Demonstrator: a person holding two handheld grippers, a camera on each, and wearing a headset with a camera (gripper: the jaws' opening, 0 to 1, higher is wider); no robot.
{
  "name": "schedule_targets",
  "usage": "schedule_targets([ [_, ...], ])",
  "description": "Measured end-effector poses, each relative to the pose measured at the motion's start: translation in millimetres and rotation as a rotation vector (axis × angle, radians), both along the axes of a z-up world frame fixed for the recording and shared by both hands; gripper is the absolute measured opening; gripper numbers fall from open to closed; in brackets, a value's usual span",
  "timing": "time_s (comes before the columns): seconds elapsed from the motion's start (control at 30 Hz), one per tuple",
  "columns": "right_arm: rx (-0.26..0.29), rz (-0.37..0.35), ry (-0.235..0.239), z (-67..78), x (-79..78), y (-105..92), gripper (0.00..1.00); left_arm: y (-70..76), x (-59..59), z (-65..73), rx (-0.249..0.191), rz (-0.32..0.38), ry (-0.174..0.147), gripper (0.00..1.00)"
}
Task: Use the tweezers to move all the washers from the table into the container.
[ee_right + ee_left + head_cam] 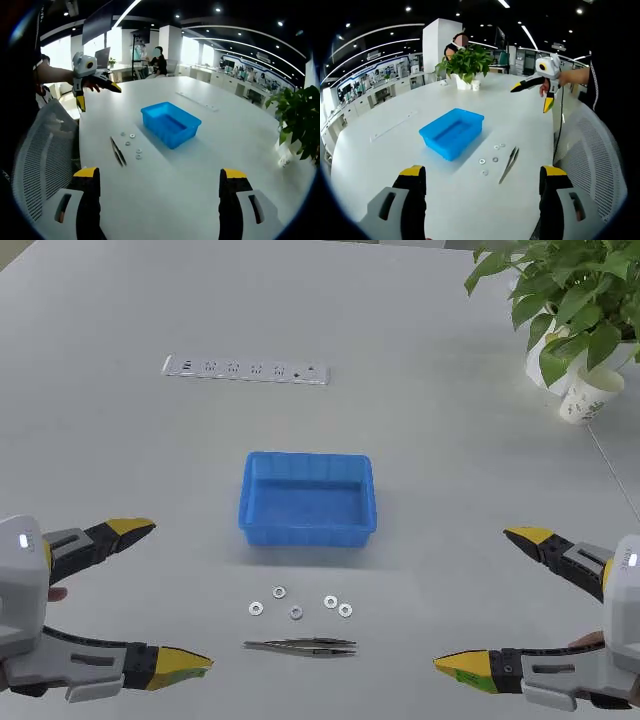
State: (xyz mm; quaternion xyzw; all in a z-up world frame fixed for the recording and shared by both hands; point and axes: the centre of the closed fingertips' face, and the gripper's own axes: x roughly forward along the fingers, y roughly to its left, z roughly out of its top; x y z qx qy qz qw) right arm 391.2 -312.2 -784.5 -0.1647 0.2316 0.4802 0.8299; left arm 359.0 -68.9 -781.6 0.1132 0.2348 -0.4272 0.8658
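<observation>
Low at either side of the head view, the left hand-held gripper (178, 595) and the right hand-held gripper (473, 597) hover over the white tabletop (130, 450). Their yellow tips point inward toward each other, and both are released, jaws spread wide. Between them the tweezers (300, 646) lie flat. Five washers (297, 612) are scattered just beyond the tweezers, near the blue container (308, 500).
</observation>
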Motion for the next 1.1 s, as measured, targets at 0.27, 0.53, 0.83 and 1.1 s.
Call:
schedule_targets([
  [0.27, 0.001, 0.002, -0.001, 0.6, -0.3, 0.3, 1.00, -0.8, -0.6, -0.8, 0.004, -0.004, 0.000, 0.99],
  [0.53, 0.002, 0.005, -0.004, 2.0, -0.1, 2.0, 1.00, -0.7, -0.2, -0.4, 0.006, -0.007, -0.004, 0.99],
  [0.83, 0.000, 0.007, -0.006, 1.6, 0.9, 2.0, 1.00, -0.8, 0.9, -0.6, 0.011, -0.013, -0.007, 0.99],
  [1.1, 0.002, 0.006, -0.008, 2.8, 1.3, 1.9, 1.00, -1.4, 1.2, 0.4, 0.008, -0.013, -0.009, 0.99],
])
